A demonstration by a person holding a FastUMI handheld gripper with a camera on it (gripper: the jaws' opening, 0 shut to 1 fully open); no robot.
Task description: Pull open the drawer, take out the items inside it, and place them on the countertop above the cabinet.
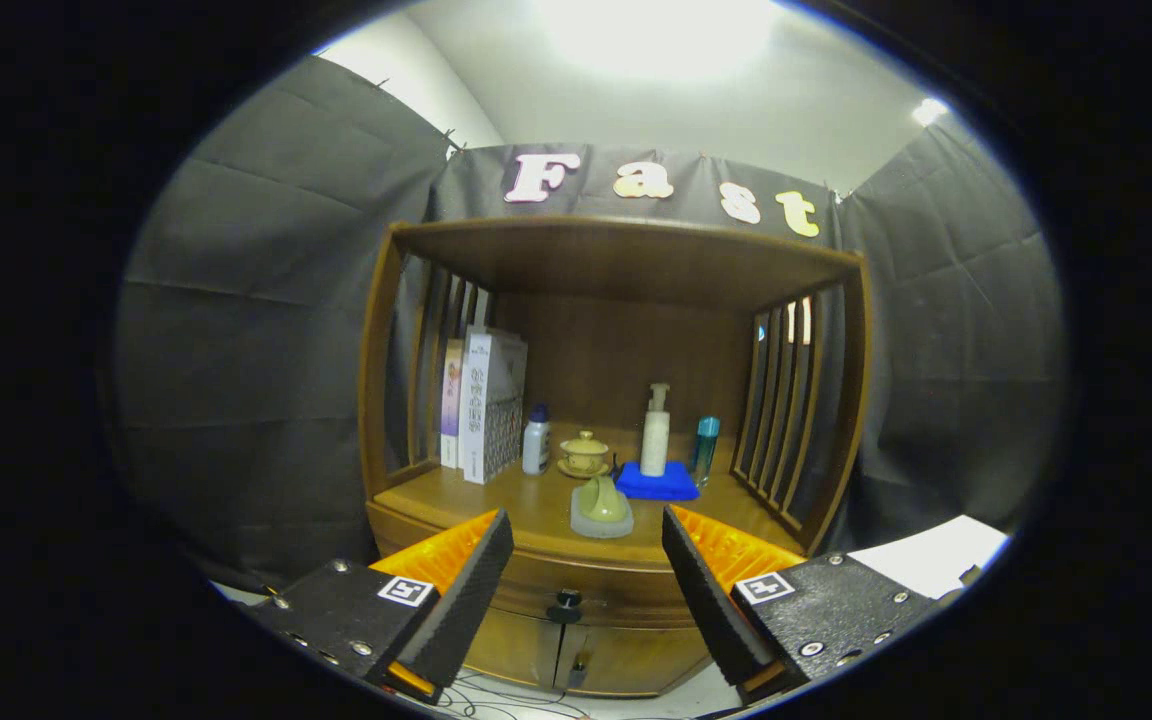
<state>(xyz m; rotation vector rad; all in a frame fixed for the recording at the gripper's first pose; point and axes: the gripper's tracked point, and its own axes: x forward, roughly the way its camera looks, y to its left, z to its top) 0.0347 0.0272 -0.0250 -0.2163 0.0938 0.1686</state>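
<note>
A wooden cabinet stands ahead of me, its countertop (pixel 436 495) under an open shelf roof. Below the counter's front edge runs the drawer (pixel 616 590), closed, with a dark round knob (pixel 567 600) at its middle. My gripper (pixel 588 545) is open, its fingers (pixel 481 580) spread wide to either side of the knob and some way short of the cabinet. Nothing lies between them. A pale green item on a grey pad (pixel 602 508) rests near the counter's front edge, just above the gap between the fingers.
On the counter stand white boxes (pixel 488 405) at the left, a small white bottle (pixel 536 440), a lidded yellow cup (pixel 585 453), a pump bottle (pixel 655 432) on a blue cloth (pixel 656 482) and a teal bottle (pixel 705 448). Slatted sides enclose the counter. Cabinet doors (pixel 576 660) sit below the drawer.
</note>
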